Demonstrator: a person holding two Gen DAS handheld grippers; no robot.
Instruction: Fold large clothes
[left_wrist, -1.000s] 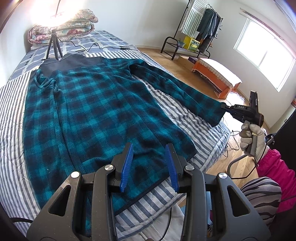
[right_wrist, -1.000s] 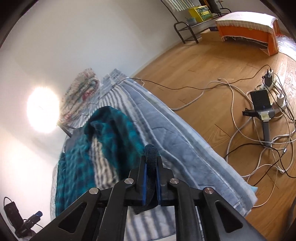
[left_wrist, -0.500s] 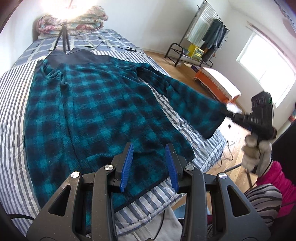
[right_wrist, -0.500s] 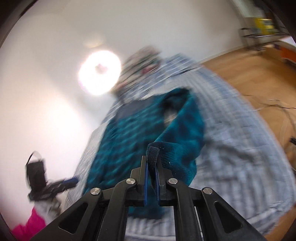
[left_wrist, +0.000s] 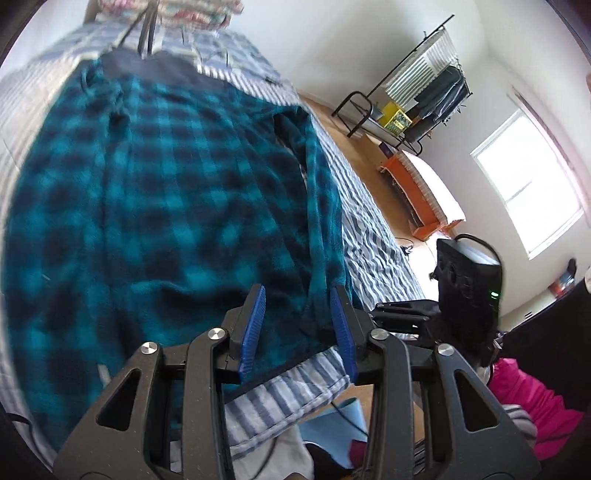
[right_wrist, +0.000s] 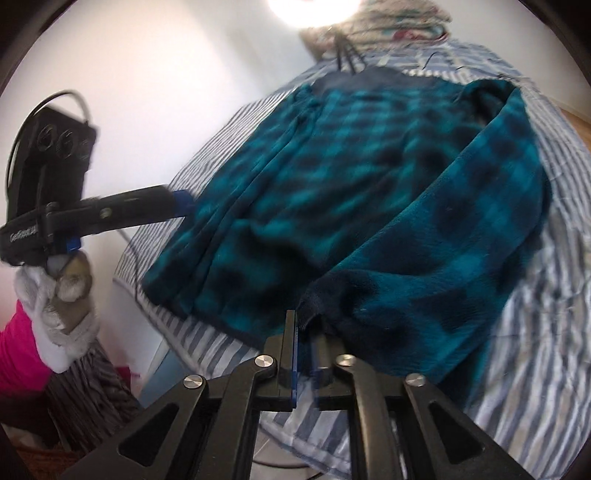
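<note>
Plaid robe (right_wrist: 369, 192) blurred — cuff (right_wrist: 325, 295) half hidden between opening jaws.

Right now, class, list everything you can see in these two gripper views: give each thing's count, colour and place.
plaid garment: one, teal and black, spread on the bed.
sleeve cuff: one, dark, between the right gripper's jaws.
bed: one, blue-and-white stripes.
folded quilts: a pile, floral, at the bed's far end.
clothes rack: one, black, by the far wall.
bench: one, orange, under the window.
left gripper: black, blue pads, jaws opening above the hem.
right gripper: black, jaws opening around the cuff.
gloved hand: one, white, holding the left gripper.
</note>
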